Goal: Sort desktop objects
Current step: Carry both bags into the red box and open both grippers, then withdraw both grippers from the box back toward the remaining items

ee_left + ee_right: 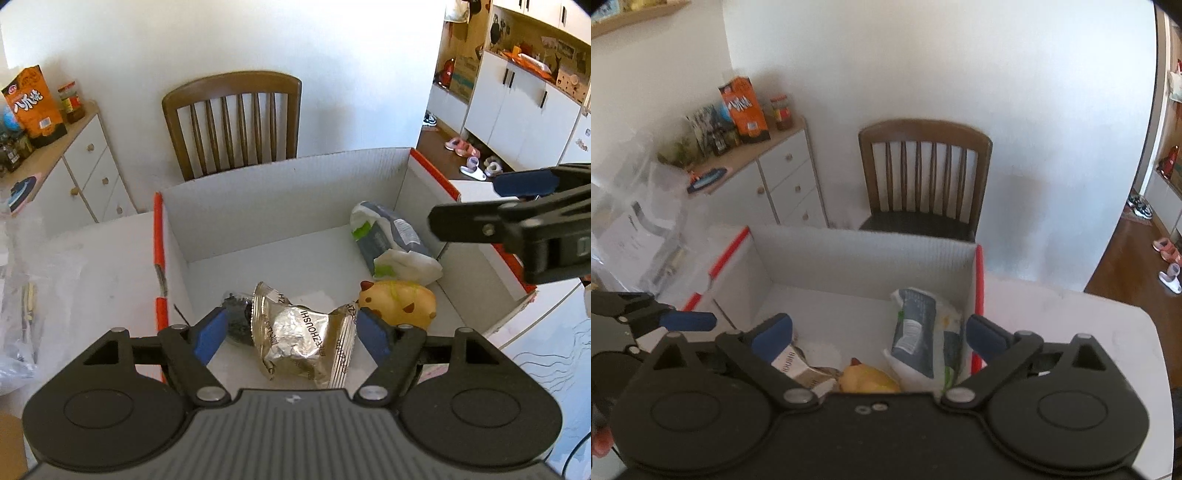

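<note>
Left gripper (290,330) spread wide, straddling the foil packet (304,338) at lower centre of the box (280,192) — long axis across the gap. Right gripper (881,334) also spread — farther off.

A brown wooden chair (232,122) stands against the white wall. Left of the chair is a white drawer cabinet (86,168) with a wood top, carrying an orange snack bag (34,104) and a red-labelled jar (71,102) (label unreadable). Right of the chair, white cupboards (524,107) stand with slippers (474,168) on the floor below them.
</note>
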Action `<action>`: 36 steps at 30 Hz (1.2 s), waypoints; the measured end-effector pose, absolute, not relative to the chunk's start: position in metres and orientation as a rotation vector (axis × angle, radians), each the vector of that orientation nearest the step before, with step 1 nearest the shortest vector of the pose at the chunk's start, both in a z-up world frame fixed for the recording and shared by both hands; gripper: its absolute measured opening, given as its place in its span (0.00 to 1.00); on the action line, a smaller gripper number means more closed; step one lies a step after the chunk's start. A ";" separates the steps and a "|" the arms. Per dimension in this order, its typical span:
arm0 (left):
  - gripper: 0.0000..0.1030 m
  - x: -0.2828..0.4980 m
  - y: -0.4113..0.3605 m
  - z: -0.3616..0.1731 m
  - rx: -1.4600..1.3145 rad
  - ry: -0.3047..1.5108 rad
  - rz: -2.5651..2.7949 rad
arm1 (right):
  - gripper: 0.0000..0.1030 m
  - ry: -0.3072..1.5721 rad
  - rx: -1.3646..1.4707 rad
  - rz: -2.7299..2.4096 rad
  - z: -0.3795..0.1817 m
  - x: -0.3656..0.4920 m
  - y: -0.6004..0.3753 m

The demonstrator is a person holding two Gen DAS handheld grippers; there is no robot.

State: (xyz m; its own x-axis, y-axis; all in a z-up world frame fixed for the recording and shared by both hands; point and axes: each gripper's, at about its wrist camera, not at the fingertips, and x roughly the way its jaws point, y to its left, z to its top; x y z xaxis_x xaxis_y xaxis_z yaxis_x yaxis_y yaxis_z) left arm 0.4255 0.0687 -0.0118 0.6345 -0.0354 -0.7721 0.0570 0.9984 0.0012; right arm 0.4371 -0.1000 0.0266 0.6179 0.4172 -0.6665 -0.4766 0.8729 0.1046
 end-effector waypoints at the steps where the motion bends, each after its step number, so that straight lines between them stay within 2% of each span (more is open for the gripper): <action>1: 0.74 0.424 0.071 -0.010 0.024 0.879 -0.052 | 0.99 0.736 -0.084 0.516 0.031 0.434 -0.101; 6: 0.75 0.411 0.073 0.000 0.018 0.859 -0.046 | 0.99 0.707 -0.079 0.520 0.047 0.417 -0.104; 8: 0.80 0.404 0.074 0.004 0.019 0.843 -0.047 | 0.99 0.701 -0.077 0.524 0.053 0.409 -0.105; 12: 0.81 0.390 0.075 0.013 0.019 0.822 -0.053 | 0.99 0.688 -0.086 0.528 0.064 0.389 -0.111; 15: 0.86 0.380 0.077 0.020 0.021 0.806 -0.046 | 0.99 0.684 -0.082 0.525 0.070 0.372 -0.116; 19: 0.88 0.364 0.082 0.030 0.003 0.789 -0.038 | 0.99 0.678 -0.083 0.522 0.078 0.347 -0.123; 22: 0.99 0.351 0.084 0.037 -0.012 0.777 -0.040 | 0.99 0.676 -0.076 0.517 0.082 0.330 -0.128; 36: 1.00 0.274 0.077 0.065 0.018 0.708 -0.116 | 1.00 0.649 -0.059 0.469 0.090 0.240 -0.146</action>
